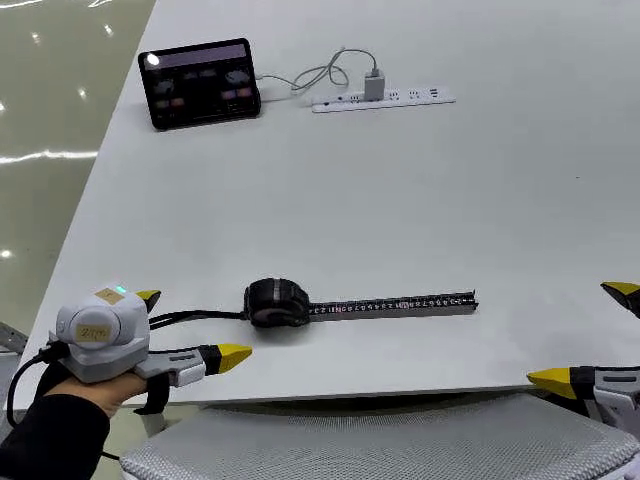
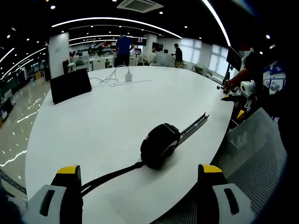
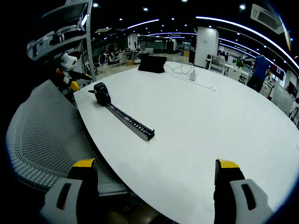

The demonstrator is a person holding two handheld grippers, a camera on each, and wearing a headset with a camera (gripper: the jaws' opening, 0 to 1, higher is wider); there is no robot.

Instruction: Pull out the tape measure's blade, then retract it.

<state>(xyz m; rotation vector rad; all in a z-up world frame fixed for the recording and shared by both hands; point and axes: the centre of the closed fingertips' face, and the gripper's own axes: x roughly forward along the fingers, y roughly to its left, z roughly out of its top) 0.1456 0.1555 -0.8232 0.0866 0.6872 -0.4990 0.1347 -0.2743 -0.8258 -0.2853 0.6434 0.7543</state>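
Note:
A black tape measure lies on the white table near its front edge, its blade pulled out to the right and lying flat. A black strap trails left from the case. My left gripper hovers open just left of the case, yellow-tipped fingers apart and nothing between them. In the left gripper view the case lies ahead of the open gripper. My right gripper is open at the table's right front corner, apart from the blade's end. The case lies far left in the right gripper view.
A dark tablet stands at the back left of the table. Beside it lies a white power strip with a plugged charger and cable. A grey mesh chair back sits below the front edge. People stand in the distance.

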